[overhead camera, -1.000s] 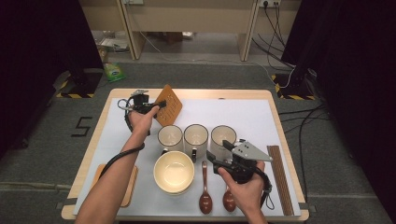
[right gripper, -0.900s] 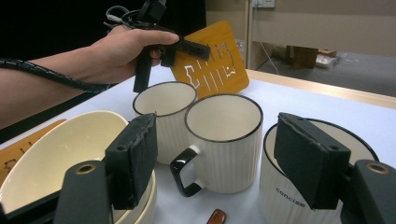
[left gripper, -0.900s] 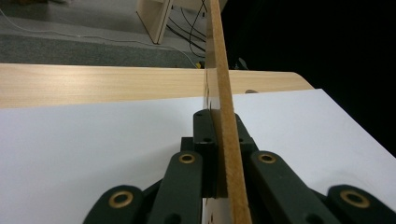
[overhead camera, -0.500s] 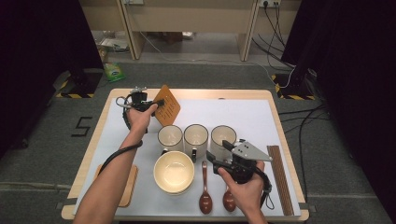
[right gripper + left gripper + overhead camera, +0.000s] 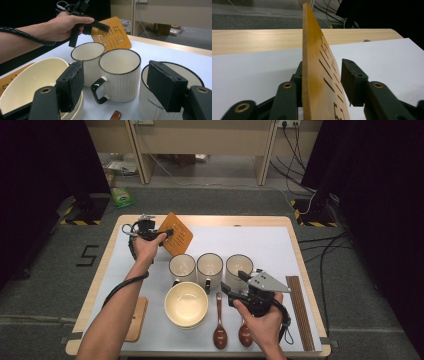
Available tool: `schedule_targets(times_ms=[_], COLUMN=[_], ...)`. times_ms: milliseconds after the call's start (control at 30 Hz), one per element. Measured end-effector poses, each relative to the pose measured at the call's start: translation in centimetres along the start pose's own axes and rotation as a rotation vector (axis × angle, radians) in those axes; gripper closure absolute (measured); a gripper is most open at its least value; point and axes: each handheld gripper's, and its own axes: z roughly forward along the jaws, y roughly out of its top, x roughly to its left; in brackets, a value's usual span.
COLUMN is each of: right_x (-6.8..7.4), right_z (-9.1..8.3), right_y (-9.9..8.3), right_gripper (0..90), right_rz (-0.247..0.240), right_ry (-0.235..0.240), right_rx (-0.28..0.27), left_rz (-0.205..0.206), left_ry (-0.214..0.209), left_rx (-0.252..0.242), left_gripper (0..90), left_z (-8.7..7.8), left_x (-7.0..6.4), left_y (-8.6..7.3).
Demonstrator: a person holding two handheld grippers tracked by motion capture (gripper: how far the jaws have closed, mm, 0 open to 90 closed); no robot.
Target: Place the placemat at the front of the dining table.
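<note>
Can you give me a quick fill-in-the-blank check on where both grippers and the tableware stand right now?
1. The left gripper holds the wooden ____ by its edge.
2. The number of mugs in the row is ____.
3. The right gripper has its jaws ____, holding nothing.
4. Two brown ____ lie right of the bowl.

Missing words: coaster; three; open; spoons

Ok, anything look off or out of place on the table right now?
Only the wooden trivet: it stands on edge, tilted, between the left tool's jaws at the far left. The mugs stand upright, the bowl and spoons look tidy. No spills.
</note>
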Motion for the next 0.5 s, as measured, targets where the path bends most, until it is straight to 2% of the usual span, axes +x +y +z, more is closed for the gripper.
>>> schedule_targets(times_ms=[33,100,200,333,367,500], right_x=[0.1,0.1,0.1,0.0,0.0,0.0], right_z=[0.0,0.1,0.1,0.1,0.0,0.0], right_y=[0.0,-0.1,-0.1,0.0,0.0,0.0], right_gripper=[30.5,30.5,30.4,30.4,30.4,30.4], right_rz=[0.000,-0.003,-0.005,-0.005,-0.002,-0.003], right_ry=[0.000,0.002,0.002,-0.001,-0.003,-0.004], right_rx=[0.001,0.003,0.007,0.007,0.007,0.005], left_rz=[-0.012,-0.026,-0.029,-0.035,-0.050,-0.057], left_ry=[0.012,0.009,0.011,0.011,0.009,0.010], left_rx=[0.008,0.009,0.013,0.042,0.050,0.058], left_gripper=[53.0,51.0,48.3,37.8,36.4,33.5], left_z=[0.0,0.0,0.0,0.1,0.2,0.3], left_x=[0.3,0.6,0.8,1.2,1.4,1.6], left_y=[-0.2,-0.4,-0.5,-0.9,-1.1,-1.5])
